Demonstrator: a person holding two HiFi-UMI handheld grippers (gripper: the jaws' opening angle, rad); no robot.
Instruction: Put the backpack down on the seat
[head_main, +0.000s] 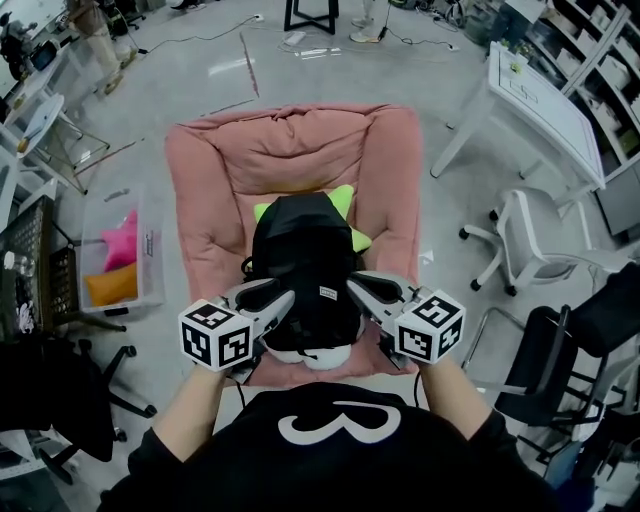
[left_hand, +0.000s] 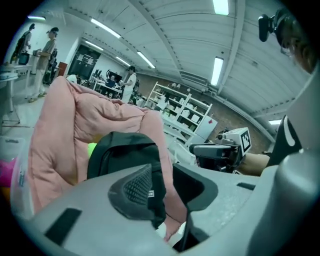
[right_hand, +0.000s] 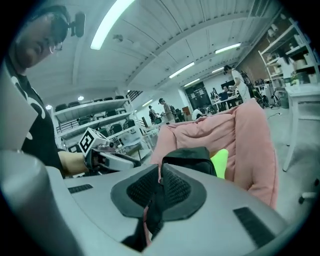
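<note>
The backpack (head_main: 305, 270) stands on the pink seat (head_main: 200, 190) between the grippers; right gripper (right_hand: 160, 175) pinches its black strap (right_hand: 152, 210), left gripper (left_hand: 163, 172) gapes, strap beside one pad, both forearms (head_main: 195, 415) reaching forward

A glossy grey concrete floor (head_main: 200, 80) spreads out, crossed by loose cables (head_main: 200, 40). To the right stands a white table (head_main: 545, 105), with a white office chair (head_main: 525, 245) near it and a black chair (head_main: 560, 350) closer in. At left sits a clear plastic bin (head_main: 150, 250) — a pink star-shaped cushion (head_main: 122, 240) lies inside. Overhead, tube lights (left_hand: 217, 70) run along a white ribbed ceiling (left_hand: 175, 40); white shelves (left_hand: 185, 110) stand far back.
</note>
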